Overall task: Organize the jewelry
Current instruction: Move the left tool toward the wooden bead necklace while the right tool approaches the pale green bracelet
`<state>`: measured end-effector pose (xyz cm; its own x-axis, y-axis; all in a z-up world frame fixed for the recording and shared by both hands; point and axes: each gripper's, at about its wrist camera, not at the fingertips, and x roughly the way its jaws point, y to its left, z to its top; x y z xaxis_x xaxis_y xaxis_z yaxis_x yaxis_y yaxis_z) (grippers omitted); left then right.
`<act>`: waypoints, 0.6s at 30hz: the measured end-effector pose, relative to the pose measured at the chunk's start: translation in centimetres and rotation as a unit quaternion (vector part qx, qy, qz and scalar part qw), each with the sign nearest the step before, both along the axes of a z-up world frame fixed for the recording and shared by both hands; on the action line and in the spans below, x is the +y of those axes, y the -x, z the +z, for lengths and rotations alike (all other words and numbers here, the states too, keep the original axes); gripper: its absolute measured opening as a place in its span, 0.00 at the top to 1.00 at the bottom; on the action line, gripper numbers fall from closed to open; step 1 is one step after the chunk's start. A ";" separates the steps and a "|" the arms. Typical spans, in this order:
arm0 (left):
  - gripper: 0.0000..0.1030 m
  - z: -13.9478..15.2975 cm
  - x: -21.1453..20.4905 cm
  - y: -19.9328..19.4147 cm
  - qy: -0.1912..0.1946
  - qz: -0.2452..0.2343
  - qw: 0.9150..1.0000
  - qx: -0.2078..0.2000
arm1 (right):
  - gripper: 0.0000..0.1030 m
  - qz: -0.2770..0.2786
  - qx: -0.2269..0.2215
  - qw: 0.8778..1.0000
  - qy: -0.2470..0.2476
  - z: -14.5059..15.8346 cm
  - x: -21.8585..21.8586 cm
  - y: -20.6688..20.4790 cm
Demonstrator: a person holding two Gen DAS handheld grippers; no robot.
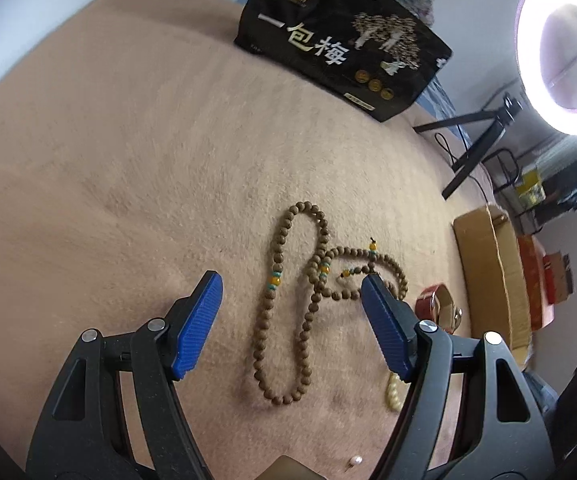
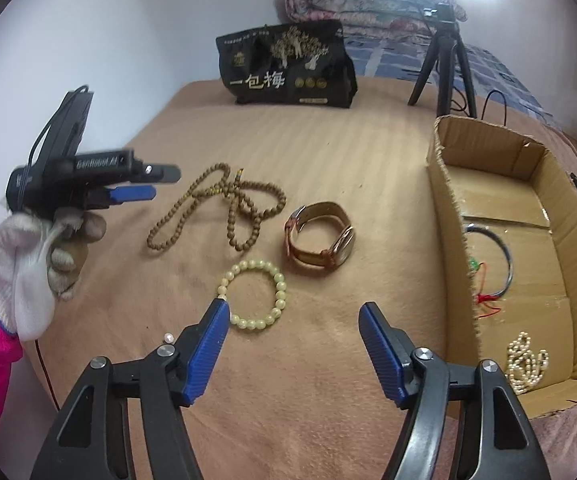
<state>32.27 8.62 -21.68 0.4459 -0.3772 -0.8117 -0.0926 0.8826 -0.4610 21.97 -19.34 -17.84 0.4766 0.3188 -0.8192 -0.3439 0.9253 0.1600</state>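
In the left wrist view the left gripper (image 1: 290, 322) hangs with its jaws apart and empty over the brown necklace (image 1: 288, 300), which lies in loops on the tan blanket (image 1: 108, 160), with the watch (image 1: 442, 306) just right of it. In the right wrist view the right gripper (image 2: 294, 346) is also spread with nothing between its pads; the pale bracelet (image 2: 254, 294) lies just beyond its left pad, the watch (image 2: 320, 240) and necklace (image 2: 216, 208) farther off, and the box (image 2: 568, 208) at right holds a bangle (image 2: 504, 256) and pearls (image 2: 526, 362).

Watch (image 2: 320, 240) lies between bead necklace (image 2: 216, 208) and box (image 2: 528, 248), bracelet (image 2: 254, 294) nearer.
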 end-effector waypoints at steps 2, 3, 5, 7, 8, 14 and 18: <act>0.28 -0.5 0.0 -0.4 0.008 0.007 1.000 0.011 | 0.32 0.000 0.003 1.000 0.000 -0.3 0.2 0.0; 0.28 -0.8 -0.1 -0.7 0.013 0.007 1.000 0.015 | 0.32 0.000 0.004 1.000 0.000 -0.4 0.2 -0.1; 0.28 -1.1 -0.3 -1.0 0.018 0.005 1.000 0.020 | 0.32 -0.001 0.006 1.000 0.000 -0.5 0.3 -0.3; 0.28 -1.4 -0.8 -1.3 0.017 0.003 1.000 0.023 | 0.32 -0.003 0.007 1.000 0.000 -0.6 0.4 -0.5; 0.28 -1.5 -1.0 -1.4 0.017 0.002 1.000 0.023 | 0.32 -0.004 0.008 1.000 -0.001 -0.7 0.4 -0.5; 0.28 -1.8 -2.1 -2.0 0.028 0.003 0.999 0.027 | 0.32 -0.004 0.016 1.000 -0.004 -1.4 0.6 -0.5; 0.28 -1.7 -3.5 -2.3 0.029 -0.013 0.999 0.028 | 0.34 -0.006 0.025 1.000 -0.008 -2.1 0.7 -0.6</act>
